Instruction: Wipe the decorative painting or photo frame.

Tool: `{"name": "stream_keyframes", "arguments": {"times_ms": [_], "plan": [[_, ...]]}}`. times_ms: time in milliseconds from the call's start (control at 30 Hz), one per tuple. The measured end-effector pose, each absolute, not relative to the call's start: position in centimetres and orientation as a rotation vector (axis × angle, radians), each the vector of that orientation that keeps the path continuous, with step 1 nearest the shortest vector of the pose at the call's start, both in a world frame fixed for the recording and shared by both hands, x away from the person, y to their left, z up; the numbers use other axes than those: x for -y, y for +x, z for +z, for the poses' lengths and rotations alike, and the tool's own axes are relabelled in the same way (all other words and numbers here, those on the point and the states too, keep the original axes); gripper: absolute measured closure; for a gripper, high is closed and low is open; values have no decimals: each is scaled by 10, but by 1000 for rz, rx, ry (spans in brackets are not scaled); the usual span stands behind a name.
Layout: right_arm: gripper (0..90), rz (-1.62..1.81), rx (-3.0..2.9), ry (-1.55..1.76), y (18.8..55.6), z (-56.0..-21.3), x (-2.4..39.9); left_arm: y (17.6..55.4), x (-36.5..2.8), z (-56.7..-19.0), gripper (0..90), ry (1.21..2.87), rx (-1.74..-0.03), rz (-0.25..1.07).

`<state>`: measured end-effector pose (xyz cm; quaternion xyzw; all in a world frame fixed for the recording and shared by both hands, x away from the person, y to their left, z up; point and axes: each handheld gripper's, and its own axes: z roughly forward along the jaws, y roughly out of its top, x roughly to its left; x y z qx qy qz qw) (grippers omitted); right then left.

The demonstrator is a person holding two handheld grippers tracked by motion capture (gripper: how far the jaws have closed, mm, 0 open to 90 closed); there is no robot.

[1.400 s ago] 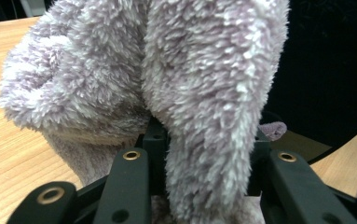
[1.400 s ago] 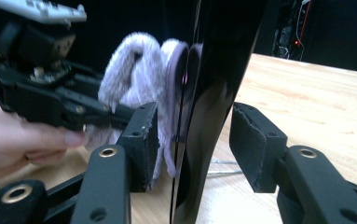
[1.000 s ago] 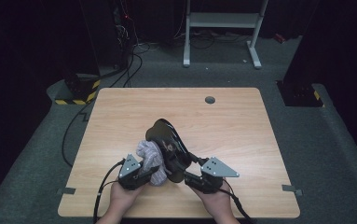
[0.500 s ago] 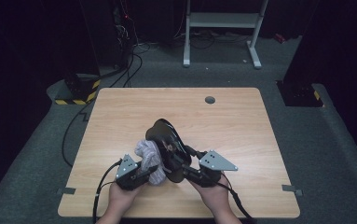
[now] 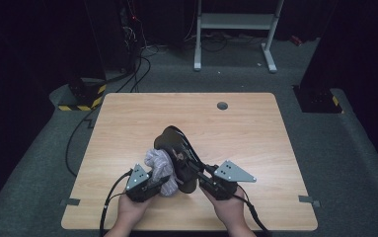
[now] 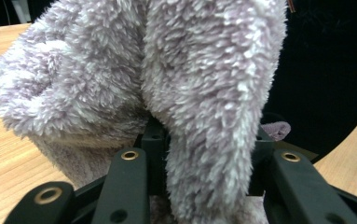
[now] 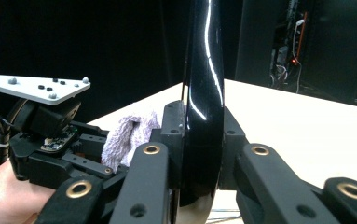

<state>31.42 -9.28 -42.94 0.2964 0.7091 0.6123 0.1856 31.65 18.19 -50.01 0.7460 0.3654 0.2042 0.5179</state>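
Shoe [image 5: 176, 153]: black, glossy; long axis runs from near tabletop [image 5: 255, 128] edge toward far-left.
Right tongs [image 5: 196, 170]: just closed, pinching shoe's near end.
Left tongs [image 5: 164, 181]: pinching fluffy cloth [image 5: 159, 163], touching shoe's left side.

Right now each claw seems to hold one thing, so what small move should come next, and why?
Probably rub the fluffy cloth along the glossy black shoe. The left claw is shut on a fold of the cloth, and the right claw, whose jaws have just been closing, now pinches the shoe's edge, holding it steady above the table. In the high view, cloth and shoe sit side by side.
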Motion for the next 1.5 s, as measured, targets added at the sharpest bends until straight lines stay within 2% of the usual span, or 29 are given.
{"name": "stream_keyframes", "arguments": {"times_ms": [233,567,767,1000,1200,1267,1500], "plan": [[802,1760,-1998,873,316,-430,95,312,-171,-500,625,1800,-840,463],[802,1777,-1990,882,317,-431,97,284,-127,-495,626,1876,-642,416],[803,1780,-1991,887,317,-431,97,282,-123,-497,631,1881,-607,405],[802,1777,-1992,887,316,-431,97,294,-140,-501,642,1880,-688,435],[801,1777,-1991,880,316,-432,97,317,-171,-512,635,1868,-940,503],[802,1779,-1990,878,316,-432,97,322,-178,-515,634,1851,-998,488],[802,1779,-1985,885,316,-432,97,315,-166,-515,635,1880,-899,468]]}}
